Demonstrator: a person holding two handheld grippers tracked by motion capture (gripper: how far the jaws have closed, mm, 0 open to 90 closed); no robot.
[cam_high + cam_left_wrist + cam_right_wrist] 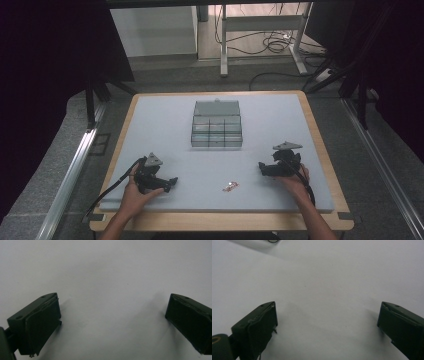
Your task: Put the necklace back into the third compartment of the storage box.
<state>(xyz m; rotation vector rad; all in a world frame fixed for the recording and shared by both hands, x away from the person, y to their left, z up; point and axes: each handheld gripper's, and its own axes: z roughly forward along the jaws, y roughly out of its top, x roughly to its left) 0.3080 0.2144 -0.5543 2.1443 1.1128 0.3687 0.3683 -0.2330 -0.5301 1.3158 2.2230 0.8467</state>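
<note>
Two grippers: both rested low on the grey mat (165,120).
Left gripper (172,183): jaws wide apart, holding nothing.
Right gripper (262,168): jaws spread, empty.
Small red piece (230,186): lay between them, untouched.

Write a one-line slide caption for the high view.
Two open hand-held grippers, left and right, rest on the grey mat either side of a small reddish item, before a clear compartment box.

Compartment box (216,125) at mat (165,112) centre-back, small item (230,187) near front, between both tools.
</note>
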